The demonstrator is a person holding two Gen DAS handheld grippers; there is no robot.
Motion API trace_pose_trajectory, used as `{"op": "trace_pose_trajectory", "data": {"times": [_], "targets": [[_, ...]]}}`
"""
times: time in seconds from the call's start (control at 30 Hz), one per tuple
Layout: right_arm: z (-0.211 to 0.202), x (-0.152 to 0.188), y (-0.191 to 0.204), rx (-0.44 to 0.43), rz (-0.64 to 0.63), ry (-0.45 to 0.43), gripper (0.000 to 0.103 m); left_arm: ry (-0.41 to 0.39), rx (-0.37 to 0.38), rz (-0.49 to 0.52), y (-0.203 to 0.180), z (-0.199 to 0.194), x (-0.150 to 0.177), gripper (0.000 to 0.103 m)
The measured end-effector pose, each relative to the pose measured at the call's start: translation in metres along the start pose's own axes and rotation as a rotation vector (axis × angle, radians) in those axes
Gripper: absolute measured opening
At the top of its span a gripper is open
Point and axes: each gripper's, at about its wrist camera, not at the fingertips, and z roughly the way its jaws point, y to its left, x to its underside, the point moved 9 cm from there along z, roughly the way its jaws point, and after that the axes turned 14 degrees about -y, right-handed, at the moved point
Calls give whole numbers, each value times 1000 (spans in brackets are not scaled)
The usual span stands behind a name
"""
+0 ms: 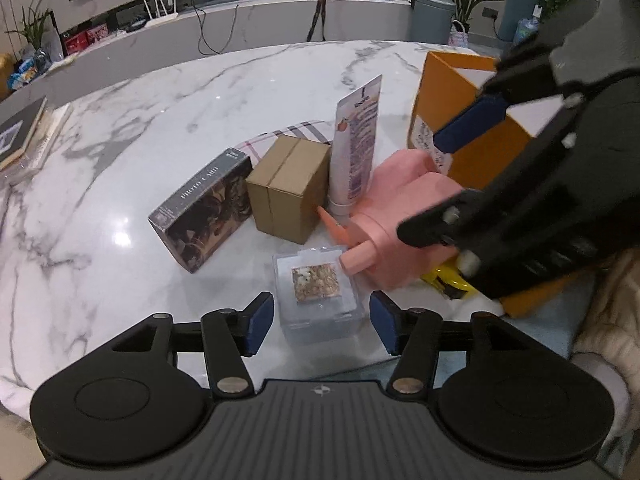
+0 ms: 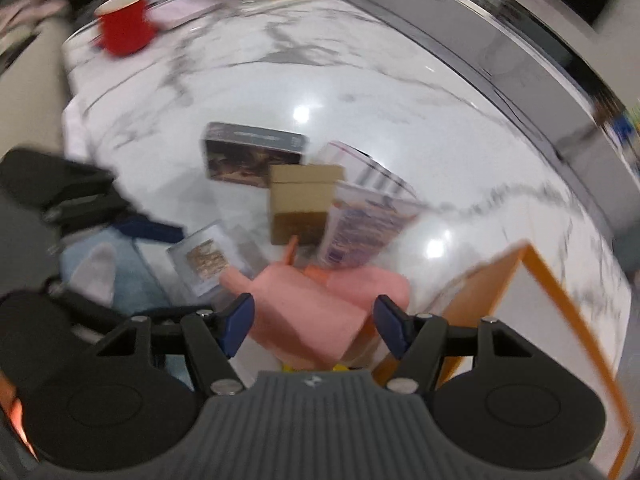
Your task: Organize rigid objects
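My left gripper (image 1: 322, 326) is open, its blue pads on either side of a small clear plastic case (image 1: 320, 300) with a brown picture in it; a gap shows on each side. The case rests on the marble table (image 1: 200, 92). My right gripper (image 2: 315, 326) hovers over a pink plastic thing (image 2: 308, 312) with a spout, pads either side of it, open. In the left wrist view that right gripper (image 1: 424, 184) reaches in from the right, its upper pad off the pink thing (image 1: 400, 208). Behind it stand a cardboard box (image 1: 286, 188), a dark card box (image 1: 204, 216) and an upright tube (image 1: 356, 148).
An open orange box (image 1: 460, 100) stands at the right, a yellow item (image 1: 448, 280) beside the pink thing. A plaid pouch (image 1: 296, 130) lies behind the cardboard box. A red mug (image 2: 124, 28) and stacked books (image 1: 20, 132) sit at the table's far end. A cream sleeve (image 1: 608, 304) is at right.
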Motion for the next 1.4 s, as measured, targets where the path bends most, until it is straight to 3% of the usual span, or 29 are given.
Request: {"op": "trace_pose_trajectory", "data": {"times": [0.07, 0.17, 0.3, 0.43, 0.53, 0.83, 1.07, 1.4], "targets": [[-2, -2, 10, -38, -123, 0, 66, -4, -3, -2, 1, 2, -1, 65], [1, 1, 26, -97, -289, 22, 55, 4, 1, 22, 0, 4, 0, 64], [9, 7, 36, -159, -472, 75, 56, 0, 1, 78, -4, 7, 3, 64], [15, 16, 46, -234, -610, 127, 57, 5, 32, 50, 1, 8, 4, 64], [24, 20, 50, -236, -686, 144, 59, 4, 51, 17, 8, 12, 3, 64], [43, 18, 55, -262, -689, 157, 60, 29, 48, -49, 18, 26, 5, 64], [53, 23, 65, -245, -727, 147, 60, 63, 50, -102, 25, 28, 10, 55], [31, 17, 55, -236, -672, 118, 56, 74, 24, -72, 25, 24, 11, 56]]}}
